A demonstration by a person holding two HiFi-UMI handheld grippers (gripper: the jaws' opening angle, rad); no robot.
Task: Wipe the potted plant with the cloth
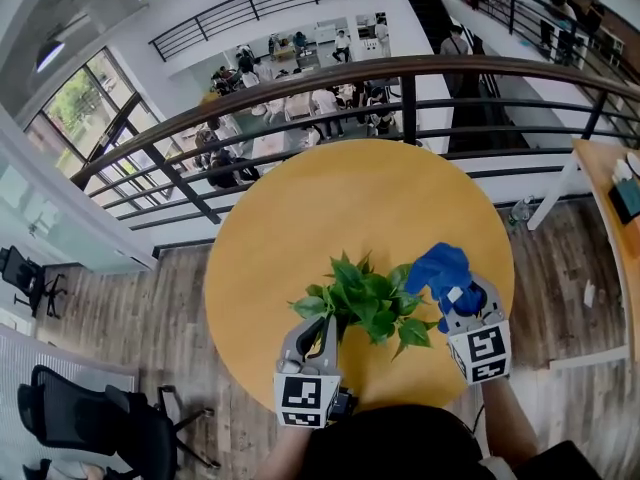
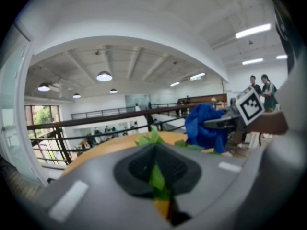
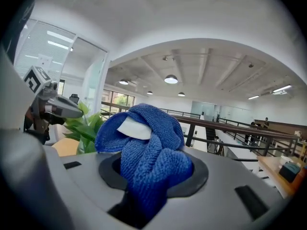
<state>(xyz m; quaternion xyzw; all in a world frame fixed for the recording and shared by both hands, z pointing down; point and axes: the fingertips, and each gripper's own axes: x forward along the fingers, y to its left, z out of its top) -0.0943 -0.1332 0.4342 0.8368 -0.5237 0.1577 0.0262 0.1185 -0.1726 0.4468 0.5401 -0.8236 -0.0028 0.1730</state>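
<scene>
While the plant stands on the near half of the round yellow worktop, both tools are at it. Pot hidden under the foliage.

Left hand-held gripper: at the plant's near-left edge, jaws together, pinching a green leaf that runs up through the slit between the pads.

Right hand-held gripper: just right of the plant, clamped on a bunched blue cloth. Cloth bulges out ahead of the jaws, with a white tag showing on top. It sits right against the right-side leaves; touching or just short of them, can't tell. In the right gripper view the leaves show just left of the cloth.

A marker cube shows on each tool in the head view.

Behind the worktop a dark railing curves across, with people on a lower level beyond it. Black chair at lower left on the wood floor.
</scene>
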